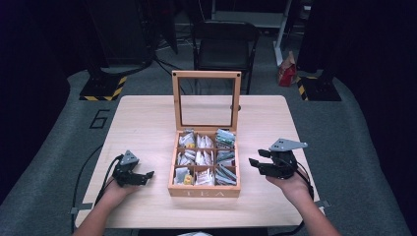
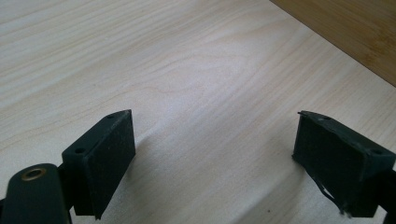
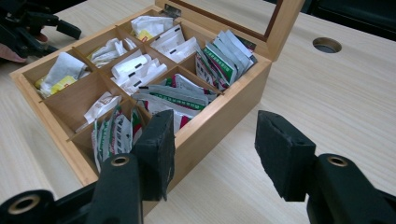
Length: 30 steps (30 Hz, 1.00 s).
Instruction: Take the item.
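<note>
Centrally, open tea box on table; left gripper, right gripper flank it, fingers apart.

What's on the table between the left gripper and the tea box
Nothing: in the high view the stretch of table between the left gripper and the tea box is bare wood. The left gripper view shows the same.

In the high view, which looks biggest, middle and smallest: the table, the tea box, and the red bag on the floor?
1. The table looks biggest.
2. The tea box, lid open, comes next.
3. The red bag looks smallest, but it sits farther from the camera, so its true size is unsure.
</note>
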Motion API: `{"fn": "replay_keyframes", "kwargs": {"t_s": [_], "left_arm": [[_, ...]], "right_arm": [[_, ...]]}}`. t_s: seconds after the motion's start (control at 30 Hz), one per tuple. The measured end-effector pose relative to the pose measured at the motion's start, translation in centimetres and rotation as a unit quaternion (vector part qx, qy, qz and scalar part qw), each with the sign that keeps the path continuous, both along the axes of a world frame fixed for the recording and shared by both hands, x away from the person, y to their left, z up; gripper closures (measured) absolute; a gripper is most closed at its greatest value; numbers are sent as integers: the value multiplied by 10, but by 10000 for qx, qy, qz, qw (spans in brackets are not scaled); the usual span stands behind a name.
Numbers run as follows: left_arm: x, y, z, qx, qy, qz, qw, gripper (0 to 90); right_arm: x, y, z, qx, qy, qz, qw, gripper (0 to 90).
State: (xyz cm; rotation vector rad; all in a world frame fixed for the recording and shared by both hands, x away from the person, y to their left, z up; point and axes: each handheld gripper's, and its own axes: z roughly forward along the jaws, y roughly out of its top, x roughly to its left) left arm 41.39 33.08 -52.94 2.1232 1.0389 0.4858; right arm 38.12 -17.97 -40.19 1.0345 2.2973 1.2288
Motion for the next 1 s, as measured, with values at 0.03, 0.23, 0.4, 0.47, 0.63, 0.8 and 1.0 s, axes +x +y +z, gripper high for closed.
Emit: {"fn": "replay_keyframes", "kwargs": {"t_s": [0.03,0.23,0.4,0.47,0.63,0.8,1.0], "left_arm": [[0,0,0,0,-2,2,10000,122],[0,0,0,2,-1,-1,10000,122],[0,0,0,1,-1,-1,10000,123],[0,0,0,0,-1,1,10000,122],[0,0,0,-2,-1,0,10000,122],[0,0,0,-1,0,0,10000,123],[0,0,0,-1,-1,-1,10000,122]], "right_arm": [[0,0,1,14,3,16,10000,476],[-1,6,3,121,21,248,9996,520],[-1,15,1,119,41,415,9991,565],[-1,18,0,108,36,513,9986,582],[-1,26,-4,119,21,627,9980,601],[-2,32,-12,162,46,678,9976,608],[-3,39,-20,109,37,767,9970,608]]}}
